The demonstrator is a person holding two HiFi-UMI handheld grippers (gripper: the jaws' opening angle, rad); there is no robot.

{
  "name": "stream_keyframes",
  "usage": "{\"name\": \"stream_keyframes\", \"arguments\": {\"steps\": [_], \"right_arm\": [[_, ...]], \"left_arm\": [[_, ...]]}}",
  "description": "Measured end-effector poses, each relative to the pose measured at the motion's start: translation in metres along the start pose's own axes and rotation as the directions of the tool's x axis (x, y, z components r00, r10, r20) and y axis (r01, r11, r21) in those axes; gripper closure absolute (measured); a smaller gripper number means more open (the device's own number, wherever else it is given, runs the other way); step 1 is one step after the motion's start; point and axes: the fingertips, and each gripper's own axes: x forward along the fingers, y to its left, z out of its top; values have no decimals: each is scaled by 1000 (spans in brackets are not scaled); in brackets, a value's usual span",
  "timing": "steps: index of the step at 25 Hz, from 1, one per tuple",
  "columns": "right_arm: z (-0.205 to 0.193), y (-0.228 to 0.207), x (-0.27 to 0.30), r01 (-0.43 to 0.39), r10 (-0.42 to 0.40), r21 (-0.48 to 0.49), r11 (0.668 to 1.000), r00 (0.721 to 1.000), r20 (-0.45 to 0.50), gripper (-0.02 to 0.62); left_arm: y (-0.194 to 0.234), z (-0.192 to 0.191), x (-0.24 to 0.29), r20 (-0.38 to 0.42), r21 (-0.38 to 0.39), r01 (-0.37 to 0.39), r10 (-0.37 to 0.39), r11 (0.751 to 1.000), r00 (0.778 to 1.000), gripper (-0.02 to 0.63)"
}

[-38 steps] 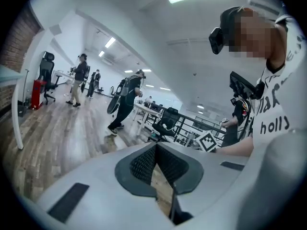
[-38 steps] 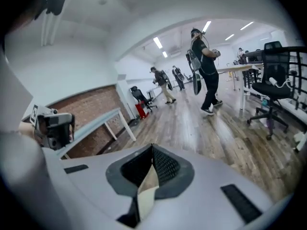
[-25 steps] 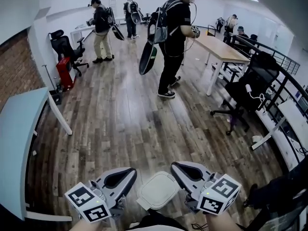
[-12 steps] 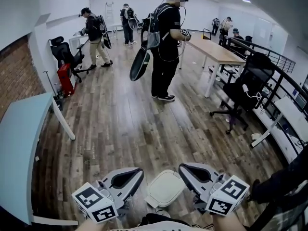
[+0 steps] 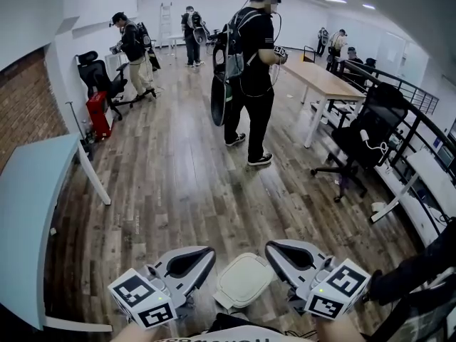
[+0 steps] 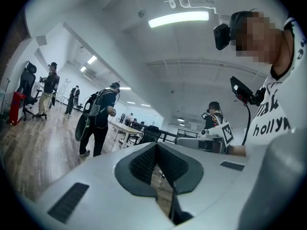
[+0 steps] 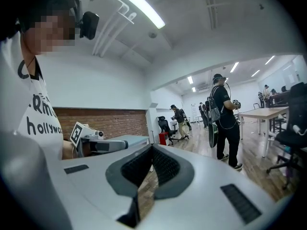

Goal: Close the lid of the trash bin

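Observation:
A white trash bin (image 5: 244, 280) stands on the wood floor right below me, seen from above, its pale lid lying flat across the top. My left gripper (image 5: 205, 253) hangs just left of the bin and my right gripper (image 5: 273, 248) just right of it, both above floor level and touching nothing. Each one's jaws are shut with nothing between them. In the left gripper view the left gripper (image 6: 154, 145) points out across the room. The right gripper (image 7: 152, 147) does likewise in its own view. The bin is hidden in both gripper views.
A person in black (image 5: 253, 70) with a bag stands mid-room ahead. A light blue table (image 5: 28, 205) is at my left, a wooden table (image 5: 324, 77) and a black office chair (image 5: 370, 134) at the right by a railing. More people stand at the back.
Both grippers and the bin sit slightly higher in the head view than a second ago. The person in black has stepped a little to the right.

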Motion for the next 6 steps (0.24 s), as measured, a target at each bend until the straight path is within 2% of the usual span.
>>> {"name": "stream_keyframes", "arguments": {"steps": [6], "right_arm": [[4, -5, -1, -9, 9, -14, 1000, 1000, -1, 586]], "left_arm": [[-1, 1, 8, -5, 12, 1, -1, 1000, 1000, 601]]}}
